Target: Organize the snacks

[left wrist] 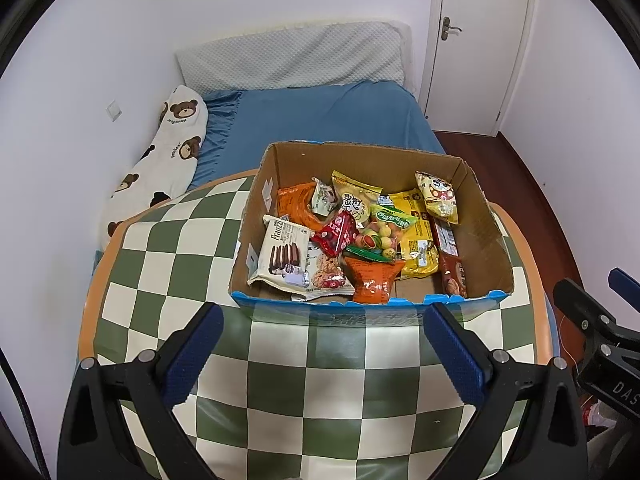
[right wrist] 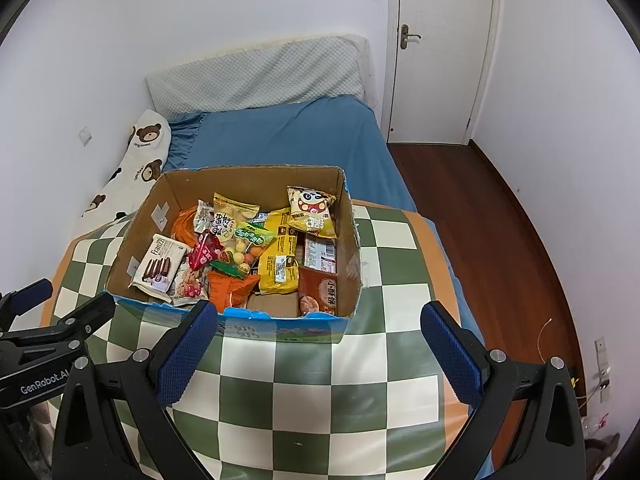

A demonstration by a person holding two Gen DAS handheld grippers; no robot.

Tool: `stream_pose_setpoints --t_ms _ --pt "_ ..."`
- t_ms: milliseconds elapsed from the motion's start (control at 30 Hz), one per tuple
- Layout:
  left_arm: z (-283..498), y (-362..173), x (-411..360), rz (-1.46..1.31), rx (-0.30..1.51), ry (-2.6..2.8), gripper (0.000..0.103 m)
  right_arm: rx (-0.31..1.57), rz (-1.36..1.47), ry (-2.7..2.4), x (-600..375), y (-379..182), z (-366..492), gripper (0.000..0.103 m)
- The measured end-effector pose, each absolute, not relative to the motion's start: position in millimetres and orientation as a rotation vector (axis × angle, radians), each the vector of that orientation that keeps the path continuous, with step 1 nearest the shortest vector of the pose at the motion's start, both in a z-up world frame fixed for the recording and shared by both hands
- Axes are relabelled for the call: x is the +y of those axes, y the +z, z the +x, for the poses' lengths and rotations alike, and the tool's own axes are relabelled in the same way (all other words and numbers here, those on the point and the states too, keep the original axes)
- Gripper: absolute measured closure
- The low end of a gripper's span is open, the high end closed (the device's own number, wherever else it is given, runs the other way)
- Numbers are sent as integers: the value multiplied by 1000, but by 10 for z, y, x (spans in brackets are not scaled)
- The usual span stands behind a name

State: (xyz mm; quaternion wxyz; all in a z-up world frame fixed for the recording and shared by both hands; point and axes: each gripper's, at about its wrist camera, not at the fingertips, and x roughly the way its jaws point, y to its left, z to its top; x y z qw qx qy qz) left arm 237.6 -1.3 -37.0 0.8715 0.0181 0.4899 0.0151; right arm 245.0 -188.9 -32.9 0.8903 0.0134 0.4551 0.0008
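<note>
Cardboard box: its near wall hides the lower edges of the front snack packets; packets beneath the pile are covered. Small print on the wrappers is illegible. Behind the box, the bed is partly hidden.

This is a bedroom in a home. A bed with a blue sheet fills the room's far side, a pale quilted pillow propped at its head against the white wall. A bear-print bolster lies along the bed's left edge. Right of the bed stand a white door and dark wooden floor.
</note>
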Motion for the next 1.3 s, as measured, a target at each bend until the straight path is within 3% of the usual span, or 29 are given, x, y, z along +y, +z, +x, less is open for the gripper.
stream_pose_setpoints --t_ms 1300 --pt "2275 -266 -39 28 995 33 0 935 28 -10 -1947 -194 2350 0"
